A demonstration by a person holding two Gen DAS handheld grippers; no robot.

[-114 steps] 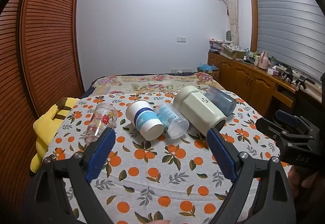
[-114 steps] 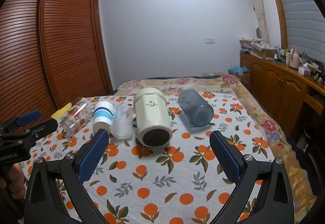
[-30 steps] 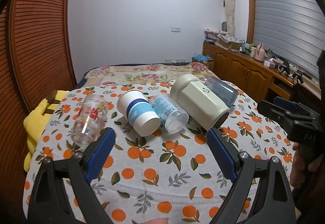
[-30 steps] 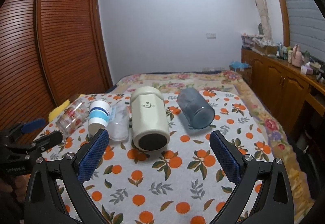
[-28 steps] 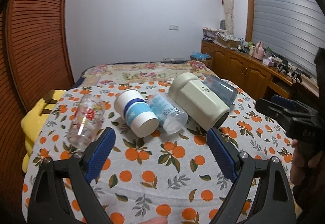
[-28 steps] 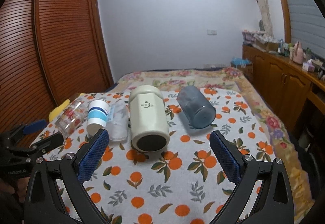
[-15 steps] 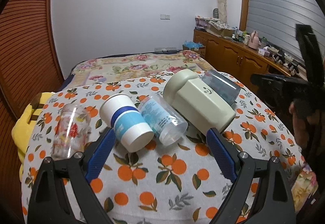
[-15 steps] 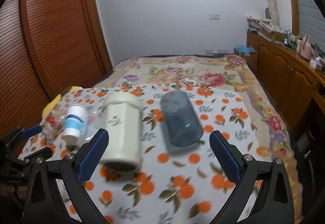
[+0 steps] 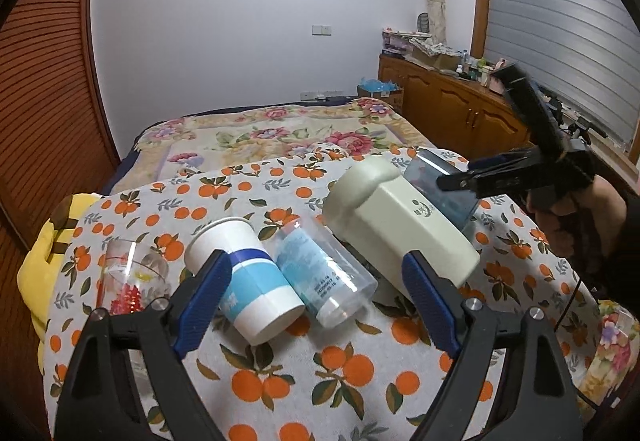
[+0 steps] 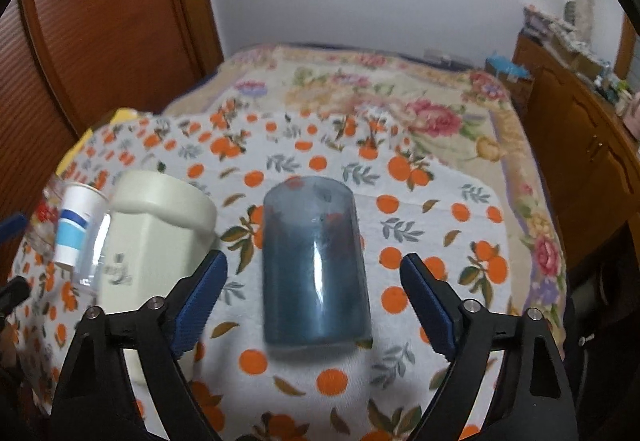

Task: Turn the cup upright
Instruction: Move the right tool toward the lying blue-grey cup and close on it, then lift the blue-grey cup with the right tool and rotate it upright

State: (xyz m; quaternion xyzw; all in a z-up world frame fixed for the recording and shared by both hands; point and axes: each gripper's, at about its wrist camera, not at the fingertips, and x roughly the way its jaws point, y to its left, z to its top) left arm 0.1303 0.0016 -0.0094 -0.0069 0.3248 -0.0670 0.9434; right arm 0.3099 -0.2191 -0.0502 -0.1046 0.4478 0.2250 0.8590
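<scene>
Right gripper hovers spread wide astride the blue cup, which lies on its side on the counter at 12 o'clock, untouched. Risk — smooth round wall may roll toward the cream jar at 9 o'clock if one finger lands first.

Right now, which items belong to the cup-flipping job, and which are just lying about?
Job: blue tumbler on its side, open right gripper straddling it.
Lying about: cream jug, clear plastic cup, paper cup, patterned glass, open left gripper.
</scene>
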